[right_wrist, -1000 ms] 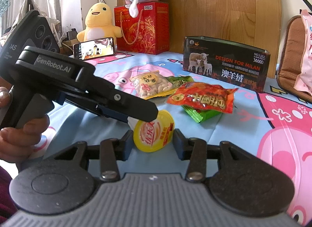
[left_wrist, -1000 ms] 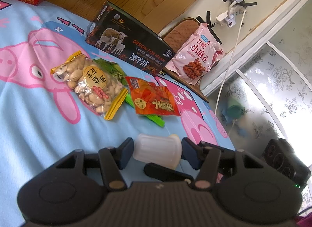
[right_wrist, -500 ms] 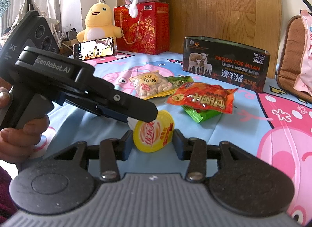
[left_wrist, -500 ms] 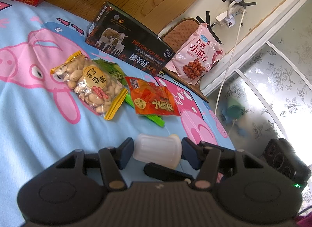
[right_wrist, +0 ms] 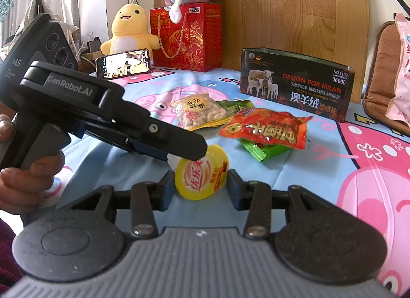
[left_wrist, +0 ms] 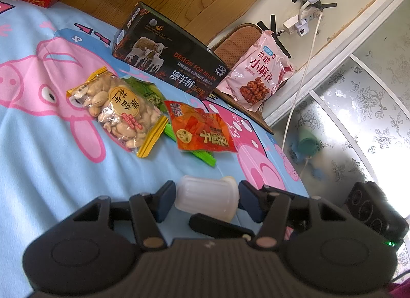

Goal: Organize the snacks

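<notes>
A jelly cup (left_wrist: 205, 198) with a ribbed, translucent body and a yellow lid (right_wrist: 202, 177) hangs just above the pig-print blanket (left_wrist: 38, 157). My left gripper (left_wrist: 207, 195) is shut on it, one pad at its base and one at its lid end. From the other side my right gripper (right_wrist: 200, 185) is shut on the rim of the lid; one of its fingers (left_wrist: 217, 223) shows under the cup. Beyond lie a peanut bag (left_wrist: 120, 111), an orange-red packet (left_wrist: 202, 131) and a green packet (right_wrist: 235, 107) beneath them.
A black open tin box (right_wrist: 297, 85) stands behind the snacks, with a pink bag (left_wrist: 258, 75) leaning on a chair beside it. A red gift bag (right_wrist: 187, 34), a yellow plush (right_wrist: 128, 29) and a phone (right_wrist: 123, 63) sit at the back. A hand (right_wrist: 28, 175) grips the left handle.
</notes>
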Tool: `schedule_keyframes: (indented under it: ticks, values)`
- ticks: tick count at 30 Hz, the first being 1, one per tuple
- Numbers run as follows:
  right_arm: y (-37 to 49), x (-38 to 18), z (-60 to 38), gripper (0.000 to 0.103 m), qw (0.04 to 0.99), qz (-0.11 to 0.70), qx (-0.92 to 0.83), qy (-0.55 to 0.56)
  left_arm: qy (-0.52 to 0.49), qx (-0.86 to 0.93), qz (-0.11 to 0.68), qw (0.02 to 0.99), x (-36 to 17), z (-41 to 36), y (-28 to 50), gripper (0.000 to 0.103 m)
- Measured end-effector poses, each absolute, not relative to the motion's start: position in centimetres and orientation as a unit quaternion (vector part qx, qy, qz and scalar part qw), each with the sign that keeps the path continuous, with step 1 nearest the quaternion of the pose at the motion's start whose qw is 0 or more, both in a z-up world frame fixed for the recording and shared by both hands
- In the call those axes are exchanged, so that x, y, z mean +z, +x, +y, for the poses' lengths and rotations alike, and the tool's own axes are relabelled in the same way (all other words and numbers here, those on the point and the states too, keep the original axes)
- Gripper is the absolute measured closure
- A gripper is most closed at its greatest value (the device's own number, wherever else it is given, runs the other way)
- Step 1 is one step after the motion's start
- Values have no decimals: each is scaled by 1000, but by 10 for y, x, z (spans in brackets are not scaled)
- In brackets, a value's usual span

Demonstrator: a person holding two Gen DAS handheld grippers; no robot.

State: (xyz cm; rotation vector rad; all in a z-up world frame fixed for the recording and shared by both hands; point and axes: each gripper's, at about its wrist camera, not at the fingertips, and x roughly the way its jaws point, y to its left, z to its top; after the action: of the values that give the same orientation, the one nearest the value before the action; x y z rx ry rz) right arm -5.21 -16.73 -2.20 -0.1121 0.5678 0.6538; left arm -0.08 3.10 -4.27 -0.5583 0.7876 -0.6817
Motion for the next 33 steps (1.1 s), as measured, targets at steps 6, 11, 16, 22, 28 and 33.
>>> schedule_keyframes:
  ticks: [6, 11, 16, 22, 28, 33]
  values:
    - [-52, -22, -167, 56, 906, 275, 317, -54, -263, -321, 371, 831, -43, 31, -1, 48]
    - [-52, -22, -167, 57, 906, 274, 317, -55, -263, -321, 371, 831, -43, 31, -1, 48]
    - [-52, -22, -167, 57, 906, 274, 317, -56, -263, -321, 371, 831, -43, 31, -1, 48]
    - [-53, -22, -167, 57, 907, 273, 316, -57, -262, -321, 372, 831, -42, 31, -1, 48]
    - [-56, -18, -170, 57, 913, 256, 315, -49, -254, -325, 365, 835, -29, 30, 2, 50]
    - [-47, 1, -175, 58, 922, 225, 315, -27, -241, -336, 353, 839, -6, 26, 20, 50]
